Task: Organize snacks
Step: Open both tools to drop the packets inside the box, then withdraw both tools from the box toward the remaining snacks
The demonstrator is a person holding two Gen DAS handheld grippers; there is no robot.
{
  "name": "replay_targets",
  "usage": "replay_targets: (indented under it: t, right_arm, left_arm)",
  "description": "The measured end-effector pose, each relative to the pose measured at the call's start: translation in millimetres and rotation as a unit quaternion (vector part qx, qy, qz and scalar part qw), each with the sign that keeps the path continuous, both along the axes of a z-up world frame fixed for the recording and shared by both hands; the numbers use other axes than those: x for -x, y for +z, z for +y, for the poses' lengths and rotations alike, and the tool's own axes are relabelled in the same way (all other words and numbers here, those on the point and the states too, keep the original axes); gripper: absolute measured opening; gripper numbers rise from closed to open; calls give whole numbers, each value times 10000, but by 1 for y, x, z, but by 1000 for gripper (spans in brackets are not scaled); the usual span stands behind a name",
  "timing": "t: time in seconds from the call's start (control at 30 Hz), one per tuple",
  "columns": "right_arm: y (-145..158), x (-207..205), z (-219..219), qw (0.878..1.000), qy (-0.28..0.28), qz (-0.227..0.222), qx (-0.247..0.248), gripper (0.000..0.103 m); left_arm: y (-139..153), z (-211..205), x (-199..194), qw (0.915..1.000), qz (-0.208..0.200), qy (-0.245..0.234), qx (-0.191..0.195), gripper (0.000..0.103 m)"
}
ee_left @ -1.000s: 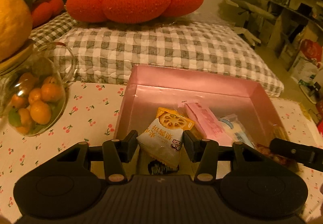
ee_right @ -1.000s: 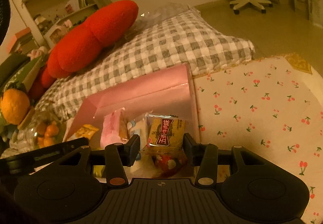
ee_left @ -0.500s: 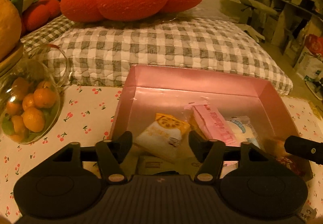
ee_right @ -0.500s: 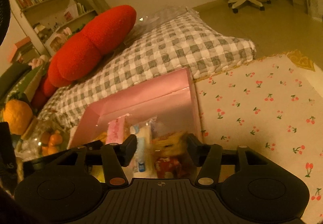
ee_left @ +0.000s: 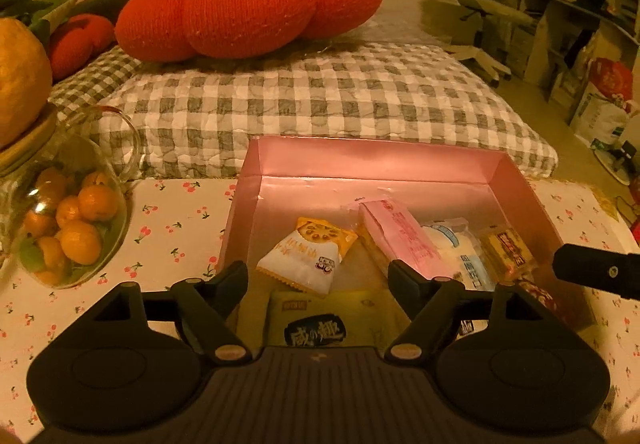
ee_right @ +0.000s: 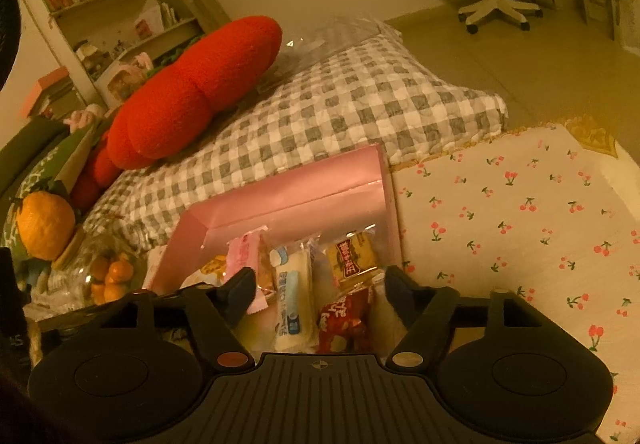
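Note:
A pink box [ee_left: 372, 160] [ee_right: 288, 192] on the cherry-print cloth holds several snack packets. My left gripper [ee_left: 318, 276] hangs over its near edge, jaws opening, pads touching nothing. Below it, a white-and-yellow cracker packet [ee_left: 306, 258] lies flat in the box, with a yellow packet with a dark label [ee_left: 320, 324] nearer. A pink packet [ee_left: 396, 236] and a white-and-blue packet [ee_left: 456, 248] lie to the right. My right gripper [ee_right: 320, 282] is over the box's right end, jaws opening too, nothing pressed between them. A yellow-brown packet [ee_right: 352, 260] and a red packet [ee_right: 344, 320] lie beneath it.
A glass jar of small oranges [ee_left: 68, 228] stands left of the box, with a large orange [ee_left: 20, 84] on its lid. Behind the box lies a checked cushion [ee_left: 320, 100] with a red tomato pillow [ee_left: 248, 4]. Cherry-print cloth [ee_right: 520, 212] stretches right of the box.
Both grippers have opened. The left one let go of the cracker packet, and the right one let go of the yellow-brown packet; both packets now lie in the box.

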State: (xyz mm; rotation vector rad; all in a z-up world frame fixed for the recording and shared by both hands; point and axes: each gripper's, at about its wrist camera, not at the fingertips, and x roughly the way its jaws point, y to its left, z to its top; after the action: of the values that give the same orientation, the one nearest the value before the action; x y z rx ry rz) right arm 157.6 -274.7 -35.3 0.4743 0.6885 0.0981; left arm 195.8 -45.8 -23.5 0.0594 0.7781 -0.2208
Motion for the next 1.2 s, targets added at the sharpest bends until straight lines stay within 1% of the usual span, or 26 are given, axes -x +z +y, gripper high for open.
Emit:
replay_targets:
  t: [0.13,0.23,0.33,0.37,0.4,0.43,0.6,0.67,0.73,0.8,0.97,1.1,1.2]
  right_arm:
    - [5,7,0,10000,23,24,81,77]
    - [8,13,1,9998,31,82,177,80]
    - [11,18,1,9996,42,160,217,81]
    - [11,20,2,9996,46,183,230,81]
    - [13,22,2,9994,34,208,261,86]
    - [14,23,3,9993,11,225,292,88]
    - [19,32,6,9992,30,324,244,88]
    - [20,35,9,9991,85,313,283,89]
    - [19,40,15,9989,97,277,378,91]
    - [14,44,20,9984,75,308,472,91]
    - [7,58,21,9975,224,387,551,91]
    - [4,70,15,9971,252,438,563,91]
    - [2,80,10,9962,281,444,698,91]
  left_arm:
    - [5,5,9,10000,-19,-37,35,80]
    - [8,11,15,10000,-10,-44,83,83]
    - [10,18,23,9999,3,-31,100,85]
    - [10,20,26,9999,10,-21,97,87]
    - [10,22,29,10000,15,-9,96,87]
    - [10,25,31,9999,24,-4,100,89]
    - [11,35,47,9999,106,16,110,93]
    - [10,39,53,9998,126,20,125,97]
    - [10,43,59,9998,141,17,156,98]
    - [9,48,63,9996,140,20,233,99]
    - [8,59,71,9991,214,-16,370,101]
    - [7,68,81,9993,211,-54,305,102]
    - [5,75,89,9995,196,-126,220,102]
